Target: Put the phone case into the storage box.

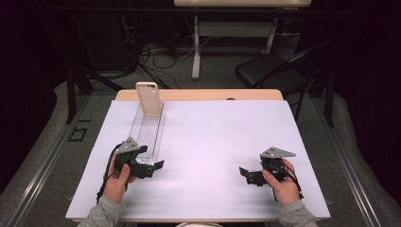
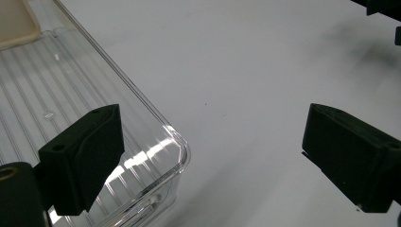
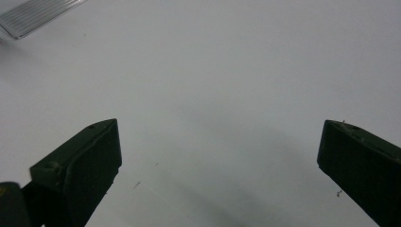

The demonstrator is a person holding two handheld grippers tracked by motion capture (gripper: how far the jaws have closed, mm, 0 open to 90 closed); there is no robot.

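A long clear ribbed plastic tray (image 1: pixel 147 128) lies on the left half of the white table (image 1: pixel 222 142). A beige phone case (image 1: pixel 148 98) stands upright at the tray's far end. My left gripper (image 1: pixel 152 160) sits at the tray's near end and is open. In the left gripper view, its left jaw hangs over the tray's rounded near corner (image 2: pixel 175 142) and its right jaw over bare table, with nothing between them at the left gripper (image 2: pixel 213 132). My right gripper (image 1: pixel 249 169) rests open over bare table at the right, and the right gripper (image 3: pixel 220 142) holds nothing.
A wooden strip of tabletop (image 1: pixel 198 94) shows past the white sheet's far edge. A black chair (image 1: pixel 274 71) and another table's legs (image 1: pixel 196 52) stand behind it. The tray's end (image 3: pixel 33 16) shows at the top left of the right gripper view.
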